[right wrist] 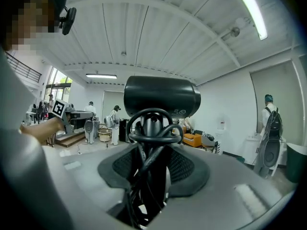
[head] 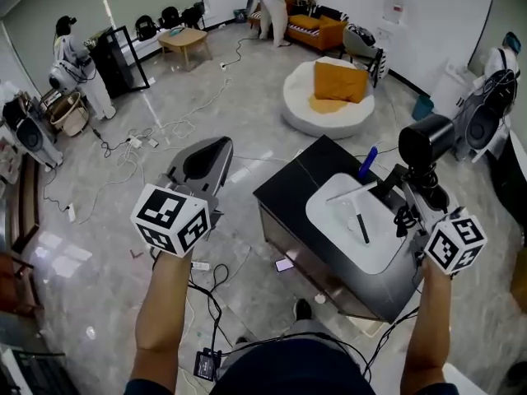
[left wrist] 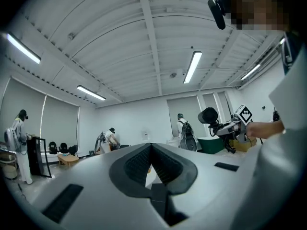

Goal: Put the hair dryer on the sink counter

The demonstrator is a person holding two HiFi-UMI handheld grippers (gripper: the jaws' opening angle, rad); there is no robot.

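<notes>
Loose cables (head: 132, 145) are seen strewn over the grey floor at the far left. The left gripper (head: 211, 155) is held out level above that floor, well apart from the counter, with its marker cube (head: 170, 219) nearest the camera. In the left gripper view its jaws are drawn together at the tips, and nothing is caught between them. Only a thin wedge of light is seen behind the tips.

A phone (head: 285, 264) is seen lying on the floor just beside the near-left side of the counter (head: 295, 189). The counter is a black block, and a white basin (head: 336, 212) is set into its top. 1 thin black stick (head: 362, 227) is seen lying in the basin, and 1 blue thing (head: 368, 161) stands at the basin's far edge. Behind the counter, a round white pouf (head: 313, 118) is seen with an orange cushion (head: 340, 81) on it.

At the right, the right gripper (head: 409, 189) is held over the counter's right end. Its jaws are closed on the handle of the black dryer (head: 426, 138). The dryer is carried upright, with its barrel above the jaws, and is held clear of the counter top. Its cord (right wrist: 152, 137) is looped round the handle and passes down between the jaws.
</notes>
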